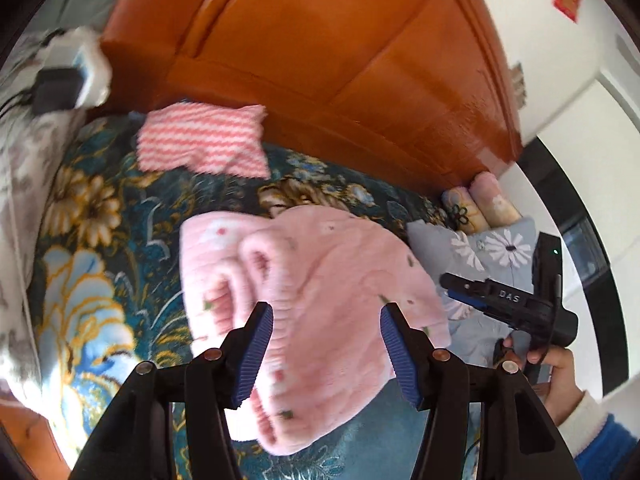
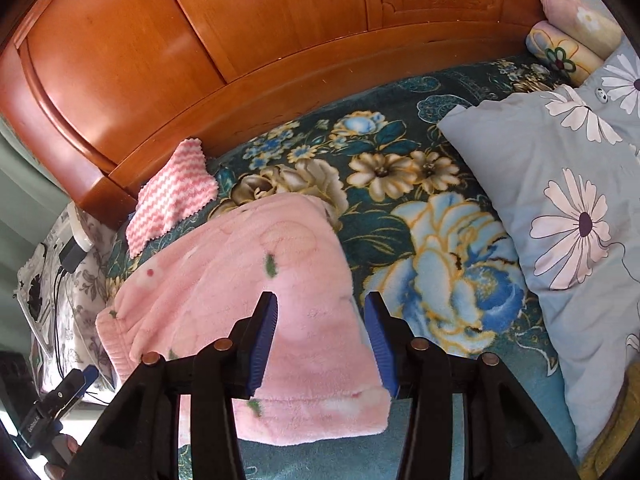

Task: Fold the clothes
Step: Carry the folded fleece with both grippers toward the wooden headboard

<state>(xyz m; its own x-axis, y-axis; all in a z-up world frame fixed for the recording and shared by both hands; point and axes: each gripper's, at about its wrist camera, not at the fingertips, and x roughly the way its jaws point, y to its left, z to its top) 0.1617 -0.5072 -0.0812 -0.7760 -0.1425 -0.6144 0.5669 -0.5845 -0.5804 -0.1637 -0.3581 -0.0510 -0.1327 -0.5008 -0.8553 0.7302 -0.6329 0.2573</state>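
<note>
Black plastic left tongs (image 1: 326, 322) with ribbed blue pads and copper-coloured rivets; the matching right tongs (image 2: 322, 312), lettered "DAS" on the body, trail a thin black cable. A white fleece cuff (image 1: 588, 412) meets a blue sleeve (image 1: 612, 444).

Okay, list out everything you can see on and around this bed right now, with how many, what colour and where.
Pink fleece garment: one, pale pink with small flower print, folded on the bedspread below both grippers.
Striped cloth: one, pink and white zigzag, folded near the headboard.
Bedspread: one, dark teal with blue and gold flowers, covering the bed.
Headboard: one, orange-brown wood, behind the bed.
Pillow: one, grey-blue with white daisies, at the bed's right.
Rolled bedding: two rolls, pink and yellow, in the corner by the headboard.
Left gripper: one, black with blue pads, open above the garment.
Right gripper: one, black with blue pads, open above the garment.
Hand: one, holding the right gripper, white and blue sleeve.
</note>
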